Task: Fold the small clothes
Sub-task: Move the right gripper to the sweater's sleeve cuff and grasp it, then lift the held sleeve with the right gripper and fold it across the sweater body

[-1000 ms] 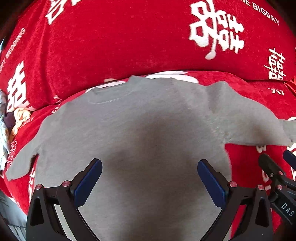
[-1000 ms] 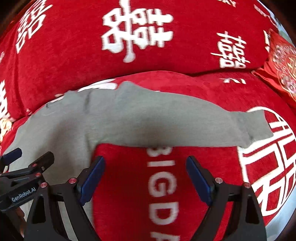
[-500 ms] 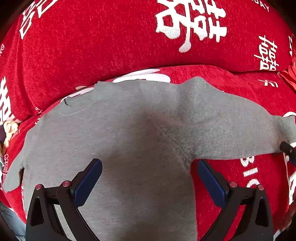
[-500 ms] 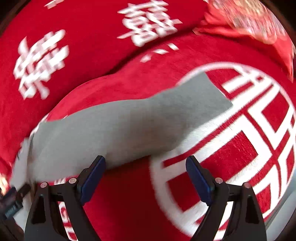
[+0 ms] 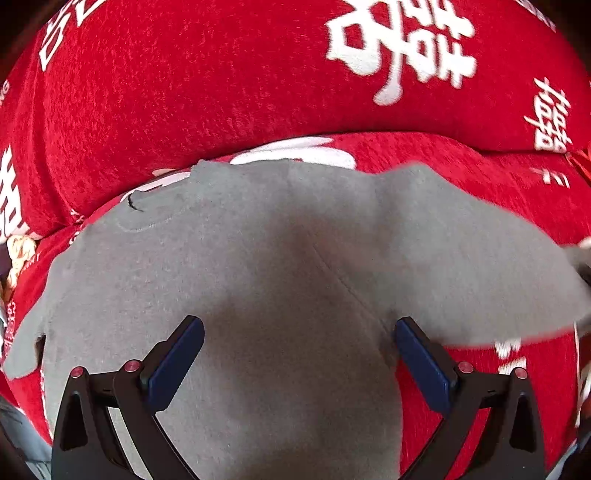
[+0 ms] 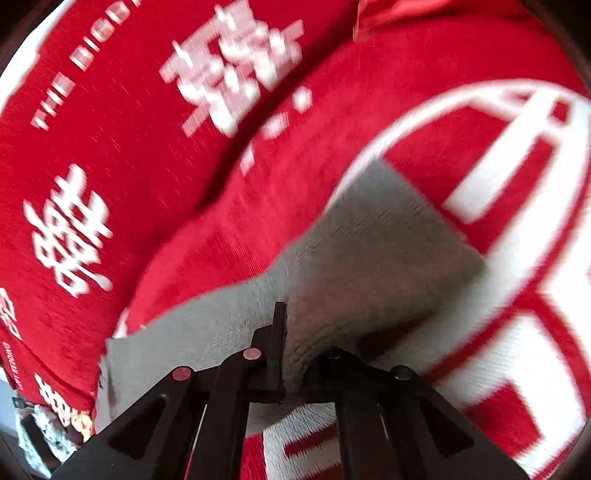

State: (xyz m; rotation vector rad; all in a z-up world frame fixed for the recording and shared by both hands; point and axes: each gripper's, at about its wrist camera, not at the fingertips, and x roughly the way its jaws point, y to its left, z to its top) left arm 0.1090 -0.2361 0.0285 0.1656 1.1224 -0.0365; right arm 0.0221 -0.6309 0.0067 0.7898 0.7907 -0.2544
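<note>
Right wrist view: right gripper (image 6: 286,332) jaws pinch the small grey fleece top's (image 5: 280,295) sleeve; left gripper (image 5: 295,354) gapes above. Next, probably fold sleeve inward.

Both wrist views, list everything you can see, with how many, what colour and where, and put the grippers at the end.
grey top: one, grey, long-sleeved, spread flat on the seat, neckline toward the backrest.
sleeve: one of its two, grey, stretched out over the white circle emblem, its lower edge pinched.
sofa cover: one, red with white characters and lettering, over seat and backrest.
red cushion: one, red, at the top edge of the right wrist view; details blurred.
left gripper: one, black with blue pads, open, over the top's body near the armpit.
right gripper: one, black, shut on the sleeve.
</note>
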